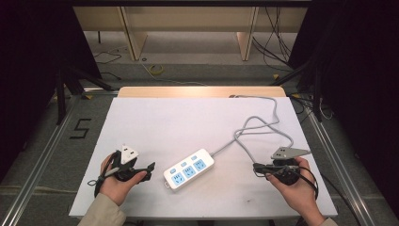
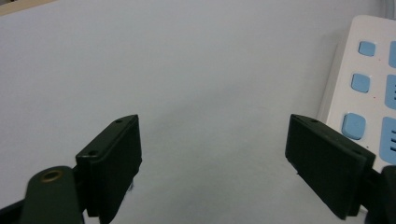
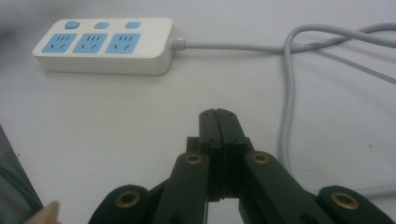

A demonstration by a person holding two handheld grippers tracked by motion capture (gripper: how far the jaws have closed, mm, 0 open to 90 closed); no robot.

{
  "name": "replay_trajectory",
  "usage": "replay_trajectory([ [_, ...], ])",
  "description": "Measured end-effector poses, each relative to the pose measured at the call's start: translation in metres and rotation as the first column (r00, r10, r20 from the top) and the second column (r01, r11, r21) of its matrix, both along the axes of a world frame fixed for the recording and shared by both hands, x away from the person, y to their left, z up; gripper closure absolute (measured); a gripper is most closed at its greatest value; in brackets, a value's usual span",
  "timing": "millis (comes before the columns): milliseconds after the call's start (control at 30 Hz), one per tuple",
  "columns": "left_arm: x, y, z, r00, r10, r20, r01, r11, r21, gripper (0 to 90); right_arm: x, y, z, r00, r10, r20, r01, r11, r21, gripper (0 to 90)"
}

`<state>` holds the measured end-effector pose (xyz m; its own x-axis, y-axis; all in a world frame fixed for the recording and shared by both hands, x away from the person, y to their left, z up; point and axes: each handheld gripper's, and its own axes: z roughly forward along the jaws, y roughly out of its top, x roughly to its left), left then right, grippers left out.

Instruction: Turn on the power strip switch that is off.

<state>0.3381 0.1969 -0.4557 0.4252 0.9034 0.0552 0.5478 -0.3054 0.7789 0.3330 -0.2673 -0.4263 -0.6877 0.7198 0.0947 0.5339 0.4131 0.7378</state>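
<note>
A: Start at the near edge. What are the two tongs doing?

B: The left tongs (image 1: 149,167) rest low on the tabletop (image 1: 155,122), jaws spread wide with nothing between them. In the left gripper view bare white surface lies between the pads, and the strip (image 2: 369,74) sits just past the right-hand pad. They look parked beside it, ready to steady it, I'd say.

A: And the right?

B: The right tongs (image 3: 218,113) are clenched, pads pressed flat together, gripping nothing. They point toward the strip (image 3: 105,44) across an open stretch of tabletop. The person's hand (image 1: 294,186) holds them near the front right corner, well apart from the strip.

A: Where exactly is the strip?

B: The strip (image 1: 188,168) lies flat near the middle of the front half, turned at a slant, between the two tongs and closer to the left pair. Its three blue sockets face up, each with a small blue switch beside it, so both are easy to reach from above.

A: And its cable?

B: The grey cable (image 1: 256,127) leaves the strip's far end, loops loosely over the right side, passes just beside the right tongs and runs off the back edge. The slack probably lets the strip be shifted without tugging.

A: Beyond the tabletop?

B: Floor, some stray wires, and wooden shelving.
</note>
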Motion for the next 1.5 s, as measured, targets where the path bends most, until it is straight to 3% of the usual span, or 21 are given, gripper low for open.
replay_trajectory([
  [467, 0.0, 0.0, 0.0, 1.0, 0.0, -0.001, 0.0, 1.0, -0.002, 17.7, 0.005, 0.02, 0.007, 0.999, 0.041, 0.015, -0.041, 0.9991, -0.014, 90.0],
  [1500, 0.0, 0.0, -0.001, 1.0, -0.001, 0.001, 0.001, 1.0, 0.001, 17.8, 0.016, 0.064, 0.016, 0.9907, 0.136, -0.013, -0.136, 0.9906, -0.019, 90.0],
])
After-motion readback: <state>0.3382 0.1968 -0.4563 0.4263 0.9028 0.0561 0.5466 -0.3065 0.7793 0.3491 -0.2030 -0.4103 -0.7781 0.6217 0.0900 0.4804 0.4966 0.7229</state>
